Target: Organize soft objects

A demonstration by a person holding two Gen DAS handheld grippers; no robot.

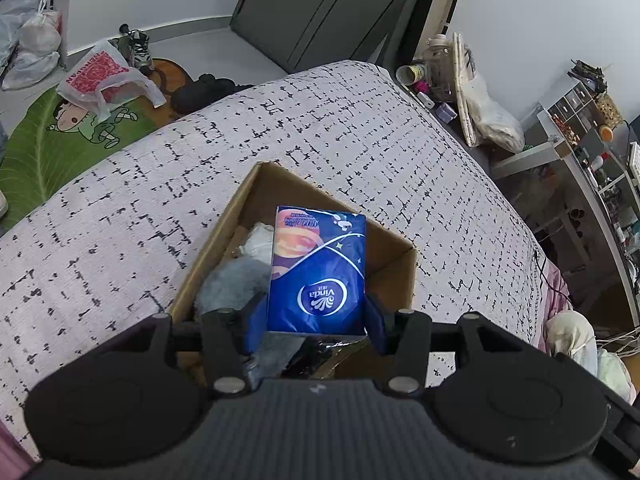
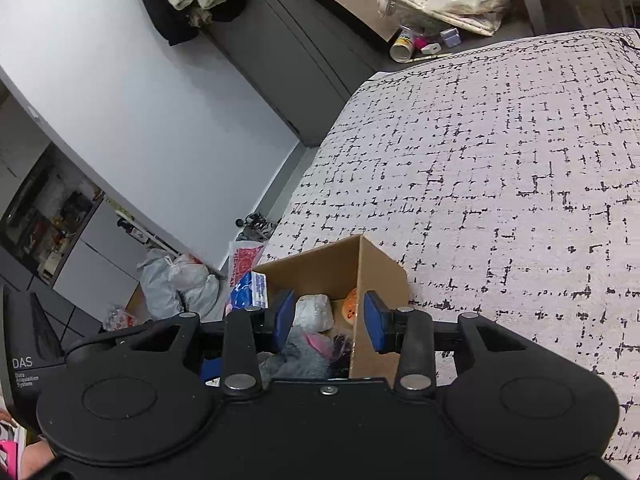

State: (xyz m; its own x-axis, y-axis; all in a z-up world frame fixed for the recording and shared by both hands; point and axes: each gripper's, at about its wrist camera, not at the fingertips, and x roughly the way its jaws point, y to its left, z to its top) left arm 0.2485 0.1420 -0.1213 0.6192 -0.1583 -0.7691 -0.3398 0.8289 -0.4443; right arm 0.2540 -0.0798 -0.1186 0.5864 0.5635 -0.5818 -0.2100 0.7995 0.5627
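On the left, green leaf-shaped rug (image 1: pixel 36 148) is lying on the floor with a white-and-red plastic bag (image 1: pixel 106 76) resting on it, near a pair of sneakers (image 1: pixel 140 50). To the right of these, the bed (image 1: pixel 120 216) is spreading across the left wrist view under a pale cover with black dashes. A cardboard box (image 1: pixel 236 216) is sitting open on the bed, in the middle of the view.

The left claw (image 1: pixel 316 314) is gripping a blue tissue pack (image 1: pixel 318 264), its blue pads pressing on both sides of the pack's near end. The pack is hanging over the open box, tilted away from the camera. Under it, inside the box, a grey fluffy thing (image 1: pixel 228 288) and a white crumpled item (image 1: pixel 258 240) are lying together. Further right, beside the bed, clutter is crowding a low stand, and shelves (image 1: pixel 580 120) are standing along the wall.

In the right wrist view, grey bags (image 2: pixel 176 284) are slumping on the floor at the left. The tissue pack (image 2: pixel 248 290) is showing at the box's left edge. The right claw (image 2: pixel 326 320) is standing part open above the box (image 2: pixel 320 260), its pads pressing on nothing; the box's right wall is rising between them. Below it a white wad (image 2: pixel 314 312), a grey and pink plush (image 2: pixel 304 350) and an orange toy (image 2: pixel 351 304) are lying in the box. The bed (image 2: pixel 520 200) is filling the right.
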